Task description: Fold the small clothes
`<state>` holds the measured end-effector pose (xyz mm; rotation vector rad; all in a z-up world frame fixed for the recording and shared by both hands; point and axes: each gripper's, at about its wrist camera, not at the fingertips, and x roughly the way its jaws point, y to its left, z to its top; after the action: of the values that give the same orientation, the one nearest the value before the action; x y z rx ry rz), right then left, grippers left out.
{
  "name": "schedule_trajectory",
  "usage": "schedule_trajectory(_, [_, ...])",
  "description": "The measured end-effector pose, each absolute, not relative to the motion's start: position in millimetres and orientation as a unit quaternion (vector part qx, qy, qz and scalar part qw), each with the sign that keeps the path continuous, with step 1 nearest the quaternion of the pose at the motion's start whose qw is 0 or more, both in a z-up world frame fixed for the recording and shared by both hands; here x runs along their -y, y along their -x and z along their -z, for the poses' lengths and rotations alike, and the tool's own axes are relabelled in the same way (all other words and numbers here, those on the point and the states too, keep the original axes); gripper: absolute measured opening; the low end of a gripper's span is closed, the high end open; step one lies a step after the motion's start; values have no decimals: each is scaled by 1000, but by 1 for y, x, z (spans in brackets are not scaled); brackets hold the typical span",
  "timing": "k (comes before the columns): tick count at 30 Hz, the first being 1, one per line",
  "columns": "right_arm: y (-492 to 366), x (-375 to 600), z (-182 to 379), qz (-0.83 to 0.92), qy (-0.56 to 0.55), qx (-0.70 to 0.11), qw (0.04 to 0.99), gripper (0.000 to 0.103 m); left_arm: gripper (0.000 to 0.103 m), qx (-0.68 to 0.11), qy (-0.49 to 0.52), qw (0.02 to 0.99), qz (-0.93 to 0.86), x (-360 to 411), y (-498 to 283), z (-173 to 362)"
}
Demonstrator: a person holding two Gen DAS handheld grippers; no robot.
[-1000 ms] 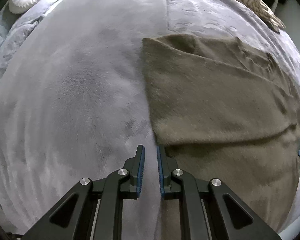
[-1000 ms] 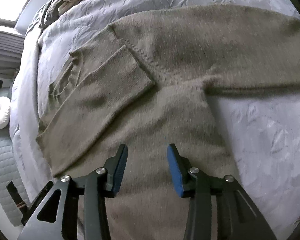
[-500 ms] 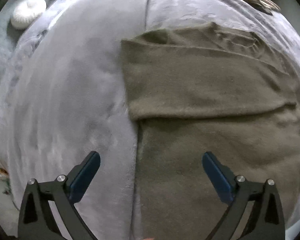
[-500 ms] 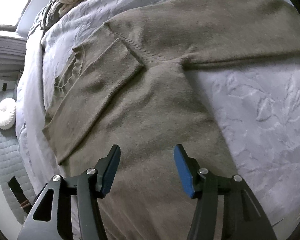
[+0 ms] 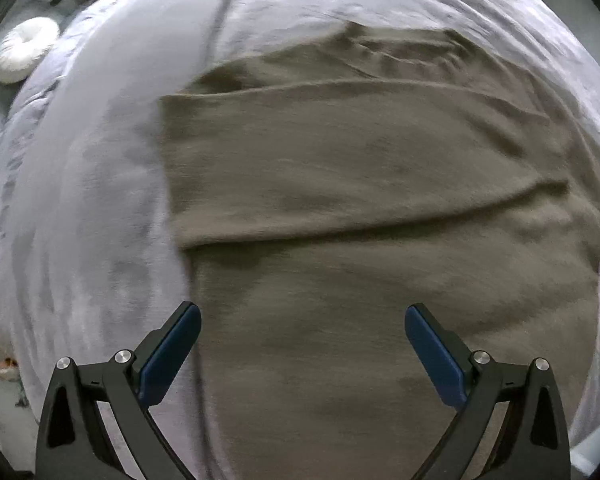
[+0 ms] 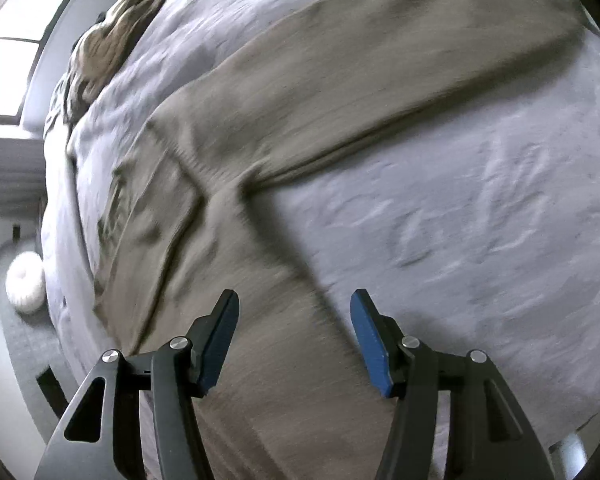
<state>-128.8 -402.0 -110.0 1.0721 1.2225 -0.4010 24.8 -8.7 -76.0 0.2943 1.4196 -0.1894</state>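
Left wrist view shows a wide, pale grey quilted bedspread (image 5: 80, 200) carrying an olive-brown knitted sweater (image 5: 360, 184) laid flat, one sleeve already folded across its body. From the right wrist, the other long sleeve (image 6: 380, 68) lies stretched out over the bedding. A small round white cushion (image 5: 22, 54) sits beyond the bed edge. Left gripper (image 5: 302, 344) hangs over the hem, jaws spread wide, empty; right gripper (image 6: 292, 336) straddles the sweater's side edge, jaws apart, empty. Likely best: pinch the outstretched sleeve near its cuff, lift slightly, lay it squarely across the body.
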Motion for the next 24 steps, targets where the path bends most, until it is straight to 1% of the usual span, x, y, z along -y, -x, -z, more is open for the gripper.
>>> schedule_trajectory(8, [162, 471, 121, 225, -535, -479, 659, 62, 102, -666, -124, 724, 127, 49, -4, 82])
schedule_trajectory(18, [187, 563, 130, 267, -607, -363, 654, 62, 102, -663, -144, 718, 157, 102, 12, 86])
schedule_trajectory(24, [199, 592, 136, 272, -661, -291, 636, 63, 102, -664, -145, 715, 165, 126, 17, 91])
